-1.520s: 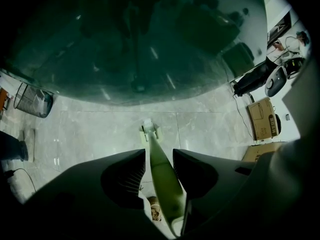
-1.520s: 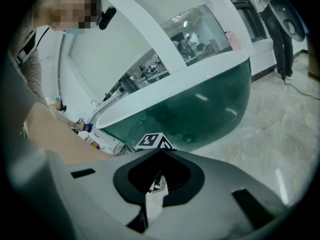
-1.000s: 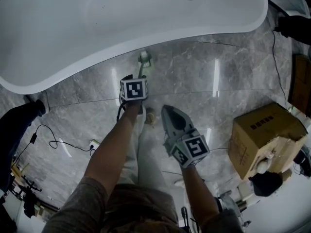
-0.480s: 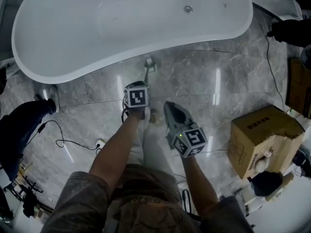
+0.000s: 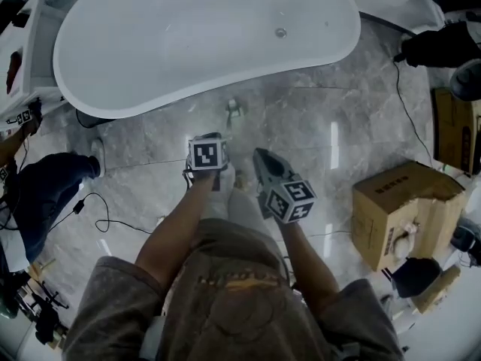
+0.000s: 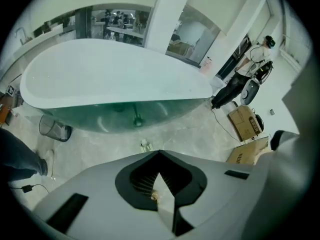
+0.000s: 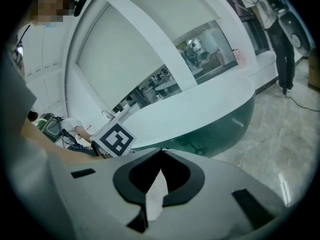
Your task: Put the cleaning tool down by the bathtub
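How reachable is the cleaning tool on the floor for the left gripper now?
Probably yes. The cleaning tool sits on open floor beside the bathtub, just ahead of the left gripper, nothing between. Its jaws are shut and empty.

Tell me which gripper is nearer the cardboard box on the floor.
Right. The right gripper sits left of the cardboard box in the head view, apart from it; the left gripper is farther left still, beyond the right one.

Mock bathroom, showroom-like: bathtub (image 5: 188,51), marble floor (image 5: 316,119), cardboard box (image 5: 398,209)
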Demonstrator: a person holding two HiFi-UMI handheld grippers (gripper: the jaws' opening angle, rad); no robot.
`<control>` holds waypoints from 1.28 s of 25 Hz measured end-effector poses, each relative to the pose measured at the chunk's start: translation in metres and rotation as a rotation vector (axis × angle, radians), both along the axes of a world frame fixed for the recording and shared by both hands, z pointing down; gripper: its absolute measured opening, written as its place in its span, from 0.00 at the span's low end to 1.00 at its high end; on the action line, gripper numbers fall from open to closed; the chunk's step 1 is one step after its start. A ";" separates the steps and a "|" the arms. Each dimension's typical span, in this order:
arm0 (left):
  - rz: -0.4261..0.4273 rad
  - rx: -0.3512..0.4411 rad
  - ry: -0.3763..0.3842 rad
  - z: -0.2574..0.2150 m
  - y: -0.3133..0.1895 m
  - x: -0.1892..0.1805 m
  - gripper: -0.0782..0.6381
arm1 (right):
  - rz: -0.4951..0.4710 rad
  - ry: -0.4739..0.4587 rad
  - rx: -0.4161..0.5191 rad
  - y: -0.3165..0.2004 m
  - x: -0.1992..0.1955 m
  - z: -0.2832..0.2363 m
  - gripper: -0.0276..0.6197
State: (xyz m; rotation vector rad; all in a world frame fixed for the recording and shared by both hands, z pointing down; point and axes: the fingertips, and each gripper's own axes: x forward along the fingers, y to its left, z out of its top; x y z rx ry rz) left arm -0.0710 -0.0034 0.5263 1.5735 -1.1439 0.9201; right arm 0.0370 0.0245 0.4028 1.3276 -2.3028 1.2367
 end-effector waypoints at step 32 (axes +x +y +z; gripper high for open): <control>0.476 0.849 0.447 -0.429 0.039 0.012 0.11 | -0.091 -0.054 0.608 0.024 -0.020 -0.325 0.04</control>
